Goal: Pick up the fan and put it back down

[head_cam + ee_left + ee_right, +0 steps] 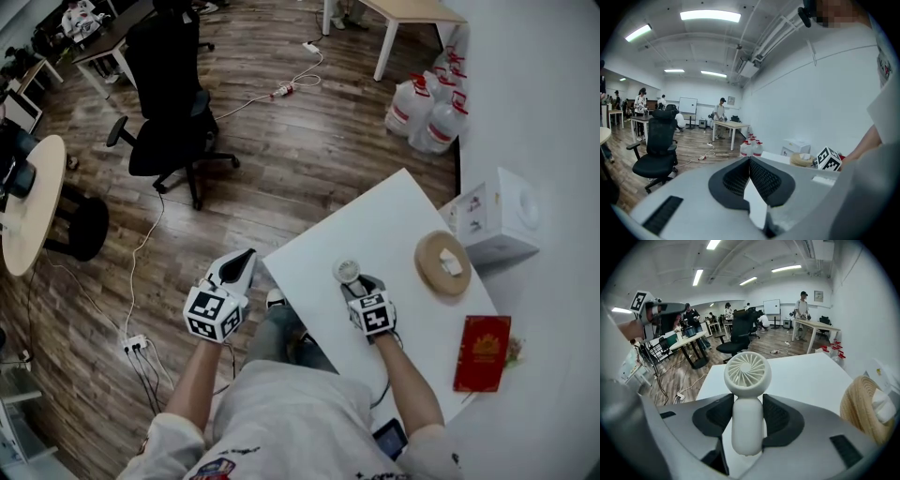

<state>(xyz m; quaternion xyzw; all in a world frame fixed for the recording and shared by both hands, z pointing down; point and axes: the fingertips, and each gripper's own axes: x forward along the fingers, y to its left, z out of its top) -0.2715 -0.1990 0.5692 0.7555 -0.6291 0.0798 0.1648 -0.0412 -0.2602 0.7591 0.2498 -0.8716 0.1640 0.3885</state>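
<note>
A small white hand fan (747,373) with a round grille head and a thick handle stands upright between my right gripper's (747,401) dark pads, which are shut on the handle. In the head view the fan (347,271) shows just beyond the right gripper (362,284), over the left part of the white table (394,220). I cannot tell whether its base touches the tabletop. My left gripper (247,256) hangs off the table's left corner, over the wooden floor. Its jaws (750,161) are shut with nothing between them.
A round woven ring (442,263) with a white piece in it lies to the right of the fan. A white box (497,217) and a red booklet (483,352) sit along the table's right side. On the floor are water bottles (427,108), a black office chair (169,103) and cables.
</note>
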